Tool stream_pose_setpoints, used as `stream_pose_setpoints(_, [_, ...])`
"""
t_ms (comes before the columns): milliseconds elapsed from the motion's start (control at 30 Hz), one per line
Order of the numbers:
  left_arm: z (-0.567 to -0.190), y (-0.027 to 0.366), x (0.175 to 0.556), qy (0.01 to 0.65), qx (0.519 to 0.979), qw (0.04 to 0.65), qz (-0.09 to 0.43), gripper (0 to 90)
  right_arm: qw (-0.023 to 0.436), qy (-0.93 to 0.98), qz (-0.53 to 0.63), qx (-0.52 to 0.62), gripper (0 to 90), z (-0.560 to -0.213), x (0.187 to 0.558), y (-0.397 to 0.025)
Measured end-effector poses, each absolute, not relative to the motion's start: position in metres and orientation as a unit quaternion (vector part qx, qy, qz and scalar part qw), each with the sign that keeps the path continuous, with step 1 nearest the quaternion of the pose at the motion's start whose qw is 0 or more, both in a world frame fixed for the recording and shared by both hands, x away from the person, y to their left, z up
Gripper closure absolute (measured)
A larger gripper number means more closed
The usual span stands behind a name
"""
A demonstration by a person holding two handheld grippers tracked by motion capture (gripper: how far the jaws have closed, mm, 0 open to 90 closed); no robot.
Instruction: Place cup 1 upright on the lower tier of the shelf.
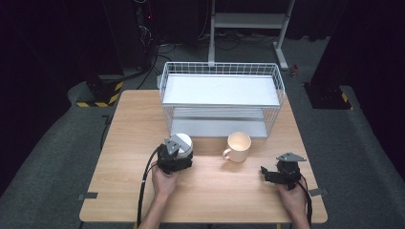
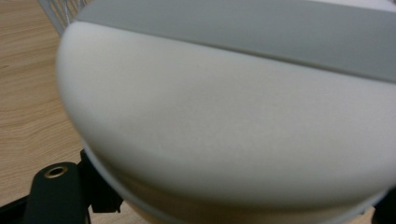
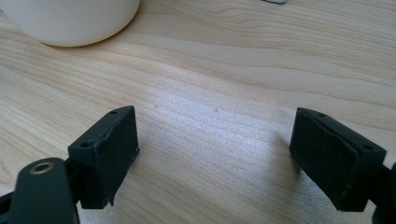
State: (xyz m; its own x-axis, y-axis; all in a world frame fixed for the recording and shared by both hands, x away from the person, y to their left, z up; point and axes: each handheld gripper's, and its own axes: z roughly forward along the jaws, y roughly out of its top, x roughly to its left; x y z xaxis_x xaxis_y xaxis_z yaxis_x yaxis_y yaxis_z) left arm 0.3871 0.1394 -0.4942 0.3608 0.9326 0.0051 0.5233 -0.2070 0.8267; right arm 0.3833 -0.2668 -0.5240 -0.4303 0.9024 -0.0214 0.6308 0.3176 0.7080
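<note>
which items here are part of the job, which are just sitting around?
In the job:
left claw, around the white cup
wire rack, right behind that cup, probably where it goes

Sitting around:
cream mug, untouched
right claw, open over bare table
metal stand on the floor

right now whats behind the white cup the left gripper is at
Behind the white cup stands the wire rack with its grey shelves. The left gripper covers the cup's near side, so whether it grips it is hidden.

A white wire rack point(image 1: 222, 71) stands at the wooden table's point(image 1: 124, 143) far edge.
</note>
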Motion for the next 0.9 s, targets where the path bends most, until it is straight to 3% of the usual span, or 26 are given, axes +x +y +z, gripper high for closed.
stream_pose_setpoints(900, [-0.482, 0.138, 0.388, 0.485, 0.743, 0.390, 0.246, 18.8, 0.213, 0.783, 0.319, 0.490, 15.3, -0.524, 0.383, -0.267])
